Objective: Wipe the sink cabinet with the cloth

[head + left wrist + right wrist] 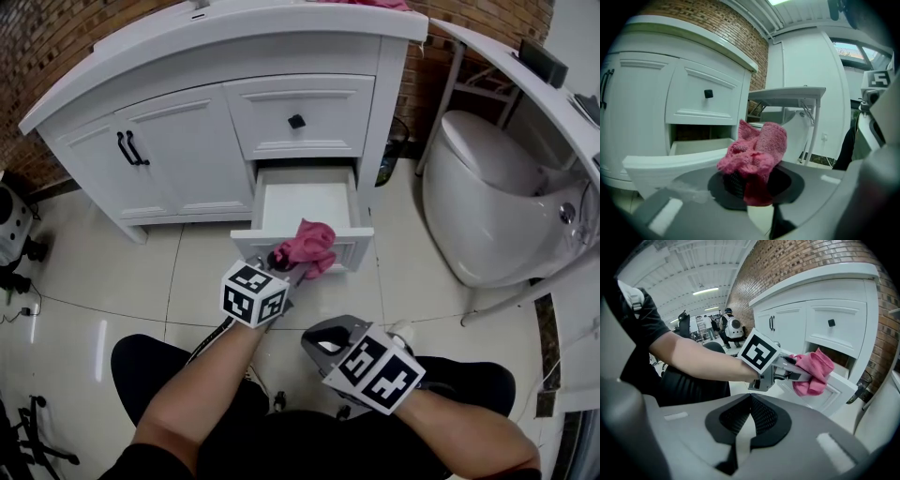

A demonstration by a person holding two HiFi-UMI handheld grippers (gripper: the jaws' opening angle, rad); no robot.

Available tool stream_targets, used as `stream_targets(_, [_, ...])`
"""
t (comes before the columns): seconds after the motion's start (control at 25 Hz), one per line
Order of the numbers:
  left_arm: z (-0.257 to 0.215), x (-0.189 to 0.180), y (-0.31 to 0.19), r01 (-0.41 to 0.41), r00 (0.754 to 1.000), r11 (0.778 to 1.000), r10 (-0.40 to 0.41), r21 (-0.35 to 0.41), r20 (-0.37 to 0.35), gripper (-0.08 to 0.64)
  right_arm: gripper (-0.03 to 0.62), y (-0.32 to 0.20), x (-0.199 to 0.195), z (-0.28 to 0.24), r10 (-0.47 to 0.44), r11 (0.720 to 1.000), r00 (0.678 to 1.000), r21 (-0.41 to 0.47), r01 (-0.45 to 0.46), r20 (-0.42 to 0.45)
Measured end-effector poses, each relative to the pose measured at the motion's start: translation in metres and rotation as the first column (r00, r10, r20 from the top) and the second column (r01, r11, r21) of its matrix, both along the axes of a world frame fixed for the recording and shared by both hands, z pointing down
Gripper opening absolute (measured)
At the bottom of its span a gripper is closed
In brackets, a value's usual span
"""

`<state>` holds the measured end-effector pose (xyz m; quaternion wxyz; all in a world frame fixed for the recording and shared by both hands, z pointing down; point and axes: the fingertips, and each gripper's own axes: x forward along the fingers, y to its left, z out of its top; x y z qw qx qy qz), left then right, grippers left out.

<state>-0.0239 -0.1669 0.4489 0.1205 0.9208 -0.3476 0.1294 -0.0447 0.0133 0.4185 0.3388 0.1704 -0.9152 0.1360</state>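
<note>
Pink fuzzy knit cloth (pixel 314 246), bunched, pinched in left claw (pixel 749 183) at front rim of open white drawer (pixel 302 199), 12 o'clock. Glossy white panelled sink cabinet (pixel 183 155) behind. Right claw (pixel 750 401) closed, empty, 5 o'clock.

The cloth (pixel 757 152) in your left gripper (pixel 752 185) is a fuzzy pink knit. That gripper's shell looks like matt grey plastic, and its pads (pixel 733 183) are black and finely ribbed. The sink cabinet (pixel 187 141) wears smooth white paint with a soft sheen, and its knob (pixel 296 121) is matt black. The floor (pixel 84 281) tiles are glossy and mirror the lights. The brick wall (pixel 56 37) is rough, and the toilet (pixel 487 206) is smooth and shiny.
</note>
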Motion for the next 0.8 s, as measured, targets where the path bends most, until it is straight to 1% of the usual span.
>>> stream_targets(0.16, [0.002, -0.025, -0.001, 0.039, 0.999, 0.999, -0.039, 0.005, 0.007, 0.086, 0.006, 0.002, -0.003, 0.005, -0.009, 1.000, 1.000, -0.005, 0.009, -0.014])
stream_targets(0.4, [0.001, -0.057, -0.001, 0.073, 0.995, 0.997, -0.073, 0.005, 0.066, 0.086, 0.006, 0.000, -0.007, 0.005, -0.015, 1.000, 1.000, -0.001, 0.015, -0.021])
stream_targets(0.56, [0.000, -0.083, -0.001, 0.126, 0.991, 0.992, -0.126, -0.004, 0.054, 0.086, 0.006, 0.002, -0.015, 0.002, -0.029, 1.000, 0.999, 0.008, 0.029, -0.018])
stream_targets(0.8, [0.003, -0.108, 0.000, 0.179, 0.982, 0.984, -0.179, -0.004, 0.055, 0.086, 0.006, 0.004, -0.022, 0.008, -0.048, 0.999, 0.998, 0.003, 0.049, -0.042])
